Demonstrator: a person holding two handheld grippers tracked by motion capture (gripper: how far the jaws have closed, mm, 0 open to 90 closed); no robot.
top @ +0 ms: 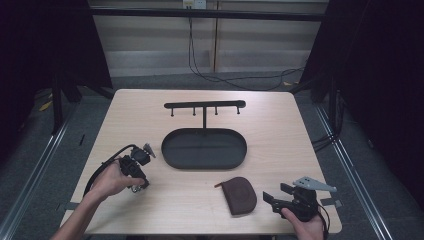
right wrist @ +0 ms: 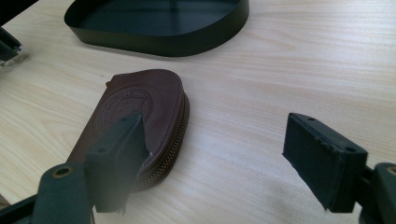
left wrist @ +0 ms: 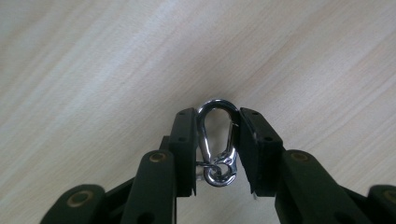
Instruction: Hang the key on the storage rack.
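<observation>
A silver carabiner clip (left wrist: 217, 142) with a small ring at its base sits pinched between the two black jaws of my left gripper (left wrist: 217, 123), just over the wooden table. From above, that left gripper (top: 137, 186) points down at the table's front left, a hand around it. A brown zipped leather pouch (top: 240, 194) lies flat at the front centre. My right gripper (top: 275, 194) stands open just right of it. In the right gripper view the pouch (right wrist: 135, 112) lies beside the left jaw, with bare table between the jaws of the gripper (right wrist: 219, 154).
A black oval tray (top: 172, 152) sits mid-table, and from its far rim rises a black hook rack (top: 205, 105) with a crossbar and several pegs. The tray wall (right wrist: 187, 44) lies beyond the pouch. Black frame posts flank the table.
</observation>
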